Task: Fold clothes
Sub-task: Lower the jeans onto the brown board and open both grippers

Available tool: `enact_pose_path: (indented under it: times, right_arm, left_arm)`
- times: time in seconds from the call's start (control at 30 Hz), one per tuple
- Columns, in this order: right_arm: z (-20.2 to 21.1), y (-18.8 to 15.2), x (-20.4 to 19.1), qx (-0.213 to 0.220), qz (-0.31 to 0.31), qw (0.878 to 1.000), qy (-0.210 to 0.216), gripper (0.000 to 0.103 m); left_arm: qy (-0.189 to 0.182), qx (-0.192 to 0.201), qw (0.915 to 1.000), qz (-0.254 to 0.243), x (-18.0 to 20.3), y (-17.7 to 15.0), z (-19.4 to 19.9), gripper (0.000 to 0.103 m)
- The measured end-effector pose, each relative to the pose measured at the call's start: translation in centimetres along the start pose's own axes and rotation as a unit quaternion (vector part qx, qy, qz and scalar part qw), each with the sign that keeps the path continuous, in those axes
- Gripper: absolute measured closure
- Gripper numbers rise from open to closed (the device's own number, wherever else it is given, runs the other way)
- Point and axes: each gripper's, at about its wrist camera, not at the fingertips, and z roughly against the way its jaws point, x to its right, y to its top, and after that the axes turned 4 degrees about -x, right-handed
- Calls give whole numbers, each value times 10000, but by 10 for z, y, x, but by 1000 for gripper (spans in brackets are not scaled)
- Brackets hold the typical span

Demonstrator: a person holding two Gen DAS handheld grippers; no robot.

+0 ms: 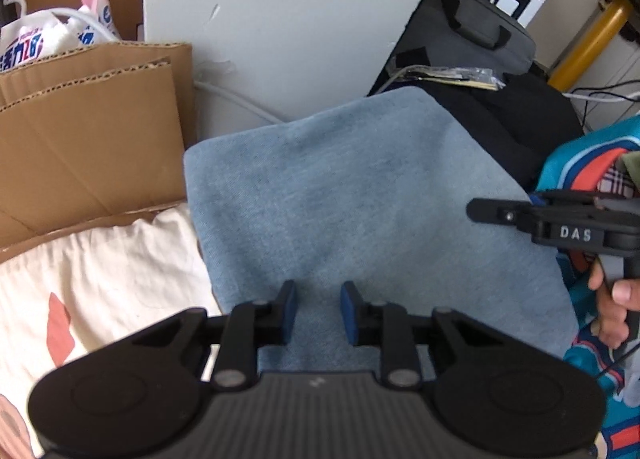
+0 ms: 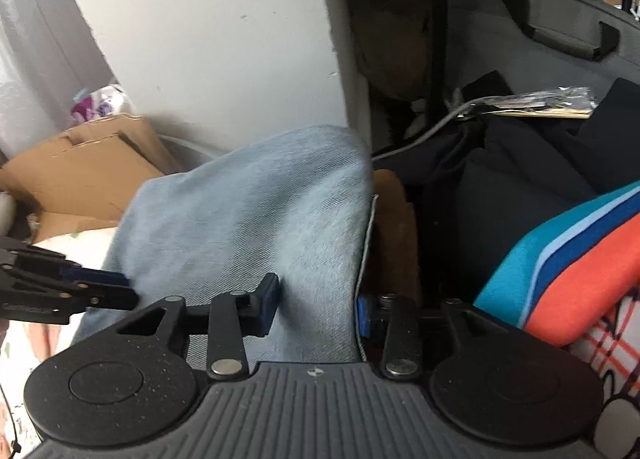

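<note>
The denim's (image 2: 248,219) near end lay hidden under the right gripper's (image 2: 318,305) body; its right pad (image 2: 364,319) sat half behind the denim edge. The cream cloth (image 1: 100,279) ran off the left edge.

A cluttered home corner: cardboard box (image 1: 92,131), suitcase (image 1: 480,25), piled clothes (image 2: 568,259).

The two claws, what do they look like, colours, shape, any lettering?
Both are matte black. The left claw has a ribbed grey-black body, two round housings, silver pivot pins and blue pads on its fingers. The right claw is built the same; seen from the left camera its side reads "DAS", and a thin black cable hangs below its handle.
</note>
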Motion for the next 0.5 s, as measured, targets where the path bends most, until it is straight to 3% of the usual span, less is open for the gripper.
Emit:
enact_pose_path:
  times: [0.2,0.33,0.5]
  right_arm:
    - [19,2,-17,322,473,9960,-688,57]
    - [29,4,-21,565,415,9971,-299,58]
    - [11,-2,-40,547,612,9965,157,61]
  left_arm:
    - [123,68,9999,11,0,-8,-4,76]
    - [211,102,9997,-8,3,-9,-5,75]
    - [187,155,9997,-14,2,-11,-5,75]
